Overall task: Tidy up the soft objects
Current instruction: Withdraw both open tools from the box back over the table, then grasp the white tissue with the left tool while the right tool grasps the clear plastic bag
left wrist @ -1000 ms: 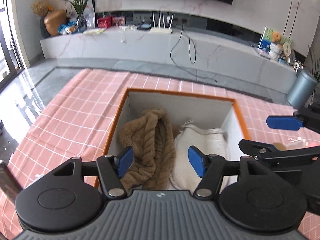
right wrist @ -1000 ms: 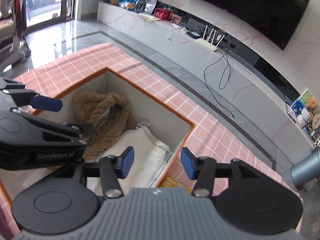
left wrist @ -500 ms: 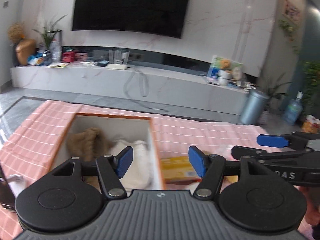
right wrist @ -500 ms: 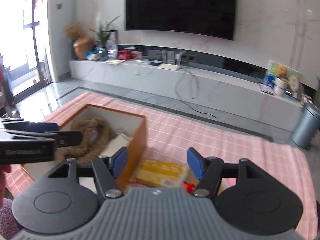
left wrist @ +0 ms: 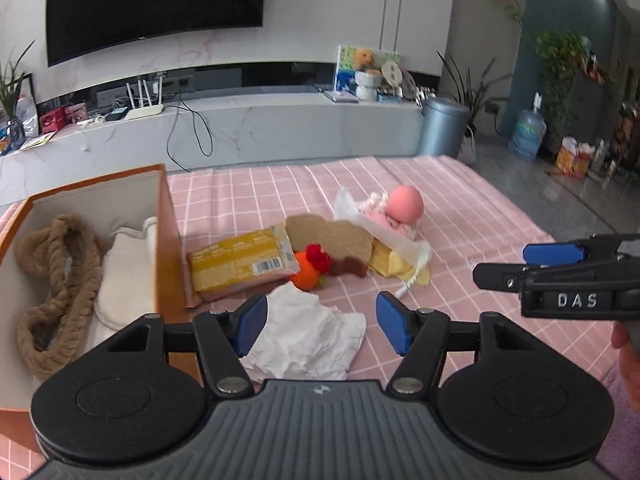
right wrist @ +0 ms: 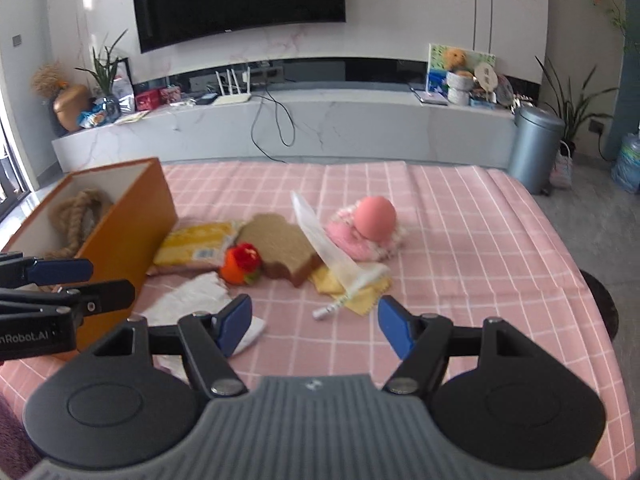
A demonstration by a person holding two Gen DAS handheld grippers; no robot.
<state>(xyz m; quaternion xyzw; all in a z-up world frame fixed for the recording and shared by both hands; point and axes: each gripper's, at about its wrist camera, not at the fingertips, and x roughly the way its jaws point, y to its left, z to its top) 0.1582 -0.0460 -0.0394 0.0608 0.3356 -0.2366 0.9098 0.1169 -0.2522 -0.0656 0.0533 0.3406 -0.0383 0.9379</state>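
Observation:
An orange box (left wrist: 170,240) stands at the left on the pink checked cloth, holding a brown braided scarf (left wrist: 56,280) and a cream cloth (left wrist: 124,276). Right of it lies a heap: a yellow packet (left wrist: 240,264), a bread-shaped plush (left wrist: 328,240), an orange knitted toy (left wrist: 310,266) and a pink ball plush (left wrist: 404,208). My left gripper (left wrist: 322,326) hangs open just above a crumpled white cloth (left wrist: 308,336). My right gripper (right wrist: 315,326) is open and empty, short of a small white tube (right wrist: 332,308) and a yellow cloth (right wrist: 360,296). The bread plush (right wrist: 280,248) lies beyond.
A clear plastic wrapper (right wrist: 324,248) leans across the heap. The checked cloth (right wrist: 480,260) is bare at the right up to the table's edge. Behind stand a marble TV bench (right wrist: 360,128) and a grey bin (right wrist: 536,148). A hand (left wrist: 628,344) shows at the right.
Both grippers have swung right, away from above the box to the heap on the cloth. The right gripper's jaws stand wider than a second ago. Nothing was picked up.

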